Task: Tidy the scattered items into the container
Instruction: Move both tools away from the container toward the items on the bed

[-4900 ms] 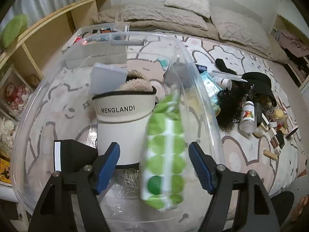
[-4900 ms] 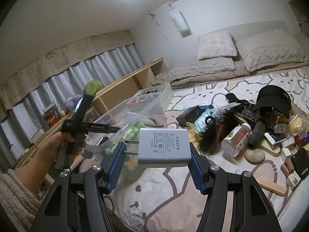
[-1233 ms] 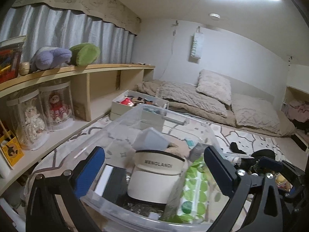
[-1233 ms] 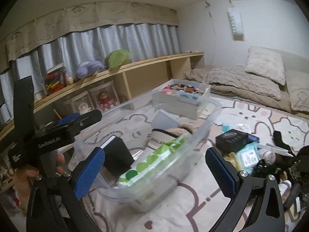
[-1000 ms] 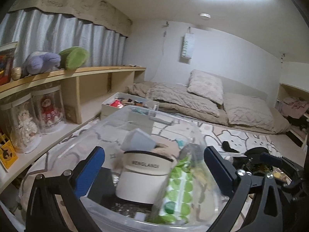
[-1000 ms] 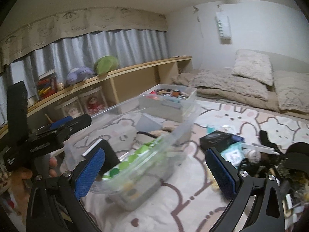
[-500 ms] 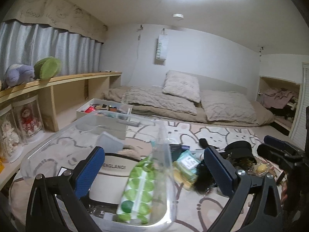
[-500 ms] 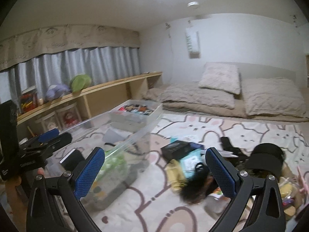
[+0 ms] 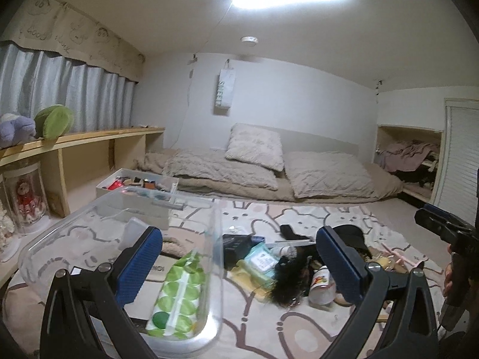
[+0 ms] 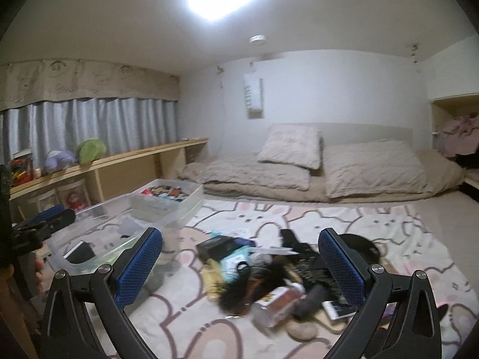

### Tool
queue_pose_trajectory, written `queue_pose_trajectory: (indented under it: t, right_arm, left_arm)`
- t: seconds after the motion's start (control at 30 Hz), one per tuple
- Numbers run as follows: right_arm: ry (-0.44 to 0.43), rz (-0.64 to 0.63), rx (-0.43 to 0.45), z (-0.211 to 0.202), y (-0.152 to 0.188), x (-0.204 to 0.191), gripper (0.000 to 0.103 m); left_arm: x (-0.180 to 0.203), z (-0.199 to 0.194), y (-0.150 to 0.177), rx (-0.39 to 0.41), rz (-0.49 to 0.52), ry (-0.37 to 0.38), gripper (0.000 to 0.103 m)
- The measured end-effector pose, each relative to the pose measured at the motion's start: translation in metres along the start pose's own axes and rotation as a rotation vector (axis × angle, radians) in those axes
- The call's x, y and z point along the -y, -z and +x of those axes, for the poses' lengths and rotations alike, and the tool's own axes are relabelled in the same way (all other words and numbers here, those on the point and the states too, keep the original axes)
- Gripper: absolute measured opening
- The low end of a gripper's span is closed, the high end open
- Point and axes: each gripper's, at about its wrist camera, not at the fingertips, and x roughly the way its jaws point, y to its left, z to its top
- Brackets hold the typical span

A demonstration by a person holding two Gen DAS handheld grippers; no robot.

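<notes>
The clear plastic container (image 9: 214,257) stands at the lower left on the bunny-print blanket, holding a green-dotted pack (image 9: 176,296). My left gripper (image 9: 239,236) hangs open over the container's right wall, empty. My right gripper (image 10: 239,236) is open and empty above the scattered pile: a black box (image 10: 218,246), a black hairpiece (image 10: 248,281), a bottle (image 10: 275,302), a phone (image 10: 338,309) and a black cap (image 10: 359,248). The right wrist view is blurred, with the container (image 10: 98,218) at its left. The left wrist view also catches the hairpiece (image 9: 287,278), the bottle (image 9: 321,281) and a teal wipes pack (image 9: 260,258).
A white organiser tray (image 9: 104,190) of small items sits behind the container. A wooden shelf (image 9: 89,140) with plush toys runs along the left wall. Pillows and a folded duvet (image 9: 254,149) lie at the far end. A hand holds the other gripper at the right edge (image 9: 446,230).
Both views have swung right, away from the container and toward the pile. The white charger held by the right gripper 4.9 s ago is gone from its fingers. Both grippers stay open.
</notes>
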Motion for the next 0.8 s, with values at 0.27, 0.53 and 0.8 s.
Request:
queue_pose_trajectory:
  t: [0.27,0.53,0.8]
  right_arm:
    - [0.077,0.045,0.042,-0.031,0.007,0.037,0.103]
    - [0.153,0.095,0.104,-0.054,0.014,0.071,0.103]
    - [0.166,0.147,0.125,-0.050,0.015,0.093,0.103]
  left_arm:
    - [0.019,-0.006,0.000,0.045,0.012,0.038,0.103]
    - [0.034,-0.006,0.000,0.065,0.015,0.045,0.103]
    - [0.044,0.004,0.005,0.070,-0.002,0.051,0.103]
